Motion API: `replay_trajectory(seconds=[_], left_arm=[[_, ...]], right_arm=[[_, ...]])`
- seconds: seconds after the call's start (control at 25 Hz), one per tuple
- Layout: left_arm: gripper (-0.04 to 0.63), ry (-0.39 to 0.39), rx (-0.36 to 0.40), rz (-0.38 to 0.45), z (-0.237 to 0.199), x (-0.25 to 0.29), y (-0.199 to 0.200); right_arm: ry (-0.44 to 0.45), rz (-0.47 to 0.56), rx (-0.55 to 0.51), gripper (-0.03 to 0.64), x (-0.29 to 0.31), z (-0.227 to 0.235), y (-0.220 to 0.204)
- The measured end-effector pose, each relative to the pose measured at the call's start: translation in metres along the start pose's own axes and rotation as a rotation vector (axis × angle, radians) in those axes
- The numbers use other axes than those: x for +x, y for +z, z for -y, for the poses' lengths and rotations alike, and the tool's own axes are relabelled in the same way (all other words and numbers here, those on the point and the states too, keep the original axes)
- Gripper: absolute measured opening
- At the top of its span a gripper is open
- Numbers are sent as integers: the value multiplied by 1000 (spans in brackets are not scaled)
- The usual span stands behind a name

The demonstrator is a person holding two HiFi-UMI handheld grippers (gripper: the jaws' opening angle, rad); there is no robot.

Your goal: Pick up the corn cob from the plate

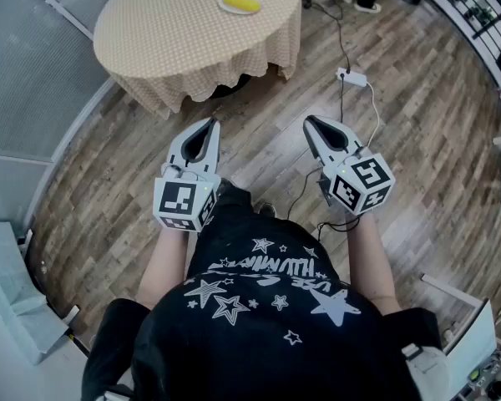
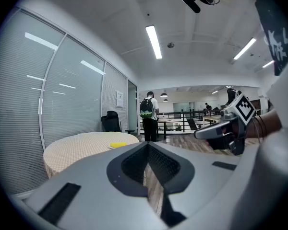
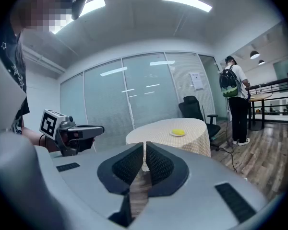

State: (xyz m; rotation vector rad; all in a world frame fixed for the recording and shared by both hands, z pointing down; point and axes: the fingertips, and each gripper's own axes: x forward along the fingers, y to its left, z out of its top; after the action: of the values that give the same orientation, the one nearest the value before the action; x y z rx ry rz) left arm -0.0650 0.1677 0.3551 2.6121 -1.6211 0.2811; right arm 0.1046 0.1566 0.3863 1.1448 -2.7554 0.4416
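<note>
nothing is done yet: the corn cob (image 1: 240, 4) lies on its plate (image 1: 222, 6) on the table (image 1: 167, 40), well apart from the left gripper (image 1: 210, 124) and right gripper (image 1: 310, 121), whose jaws are pressed together, empty.

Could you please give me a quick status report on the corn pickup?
Left gripper shut and empty, right gripper likewise, both well short of the table. Corn cob lies on its plate, untouched. Power adapter on floor ahead.

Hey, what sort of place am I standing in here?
Most likely an office or shared workspace: glass partition walls with blinds, a black office chair, and long ceiling strip lights.
</note>
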Motion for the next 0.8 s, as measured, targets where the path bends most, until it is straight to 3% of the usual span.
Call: replay_trajectory(seconds=[0.4,0.8], left_arm=[[6,-66,-26,37,14,4,1],[6,-54,-39,20,11,18,-6]], right_arm=[[15,-21,-9,38,13,3,-6],[-27,34,59,40,13,20,-3]])
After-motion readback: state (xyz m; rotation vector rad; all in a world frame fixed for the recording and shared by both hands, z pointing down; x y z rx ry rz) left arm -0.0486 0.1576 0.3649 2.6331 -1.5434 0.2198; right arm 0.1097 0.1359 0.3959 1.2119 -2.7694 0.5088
